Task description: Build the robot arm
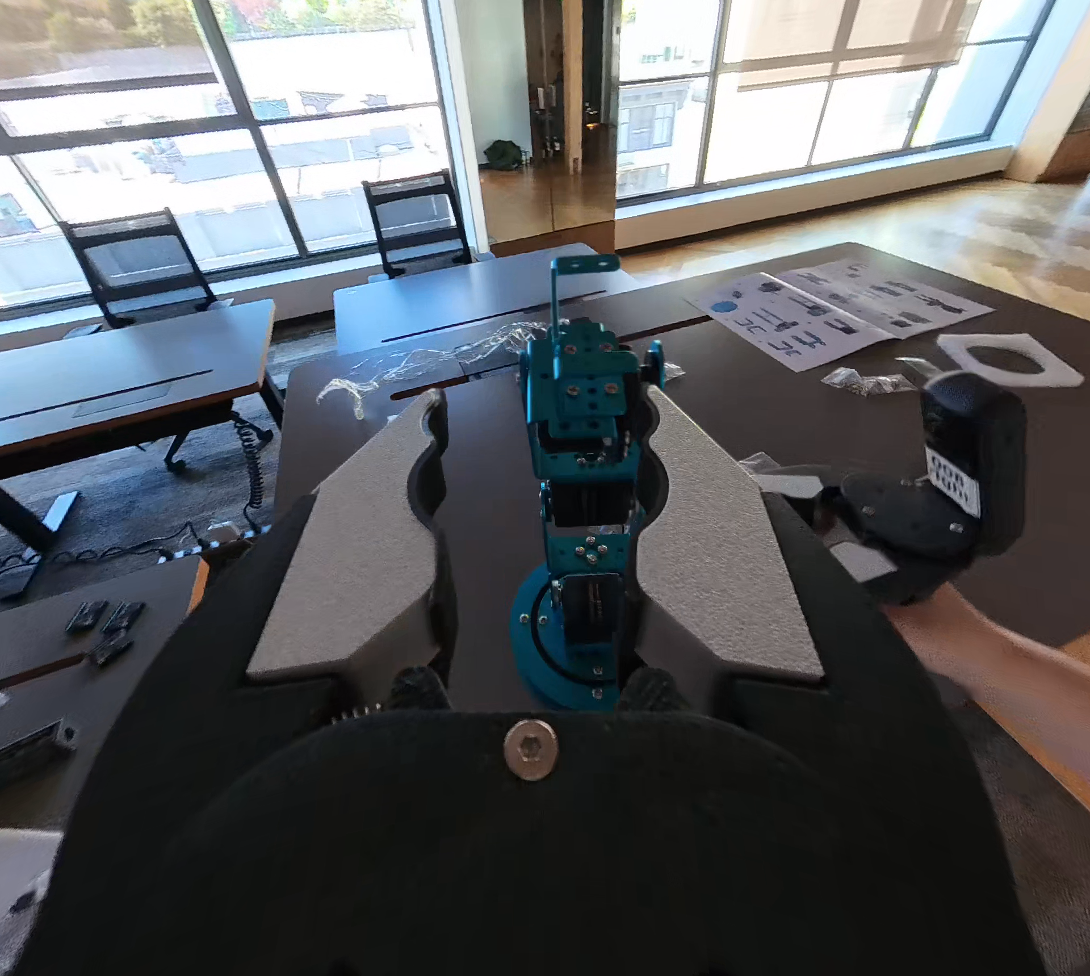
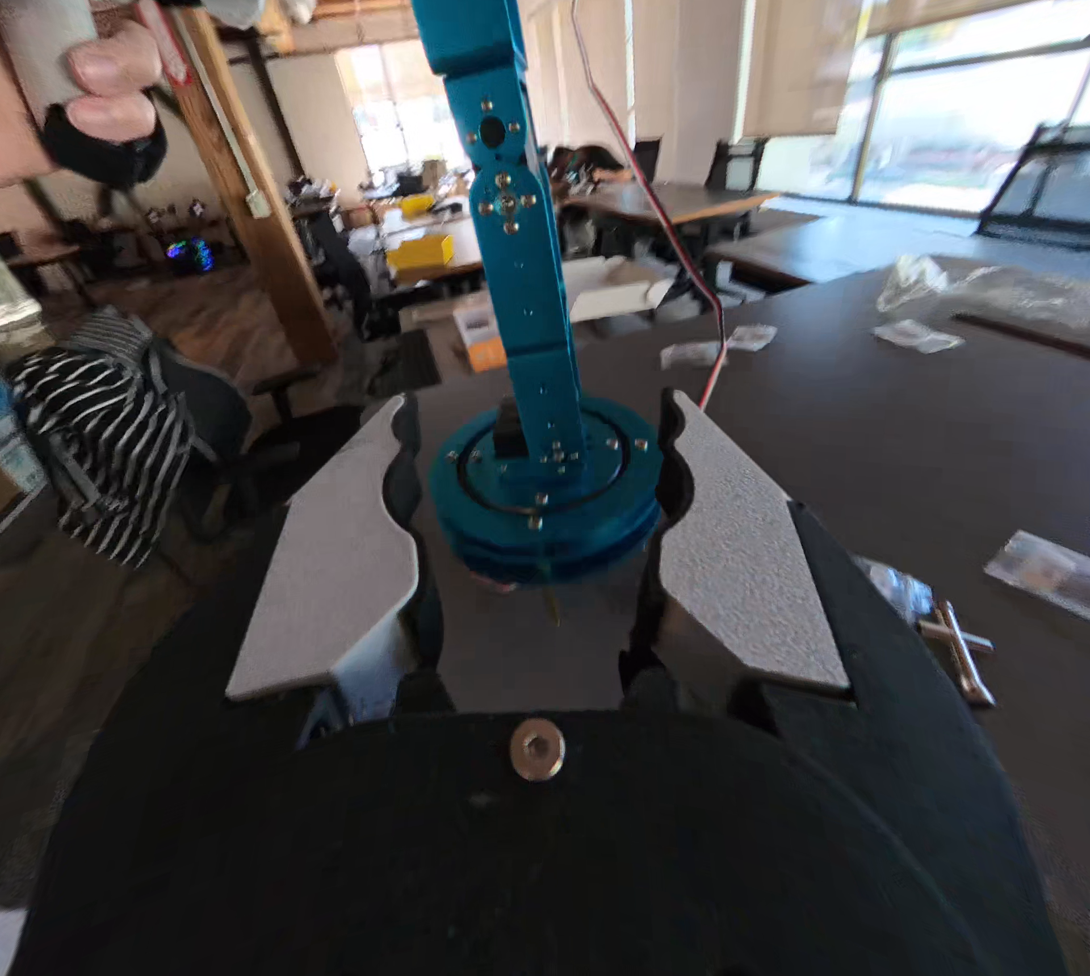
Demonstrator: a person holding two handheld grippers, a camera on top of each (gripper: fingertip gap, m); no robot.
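While the blue robot arm kit (image 1: 581, 481) stands upright on the dark table (image 1: 826, 434), the left gripper (image 1: 539, 417) is spread wide around its upper links; its right finger sits against the arm, the left one apart. Right gripper (image 2: 539, 452) is open at the round base (image 2: 545, 499): right finger touching the rim, left just beside it. A red-white wire (image 2: 660, 216) trails off behind the arm. An instruction sheet (image 1: 837, 313), plastic bags (image 1: 424, 363) and a cross wrench (image 2: 958, 650) lie on the table.
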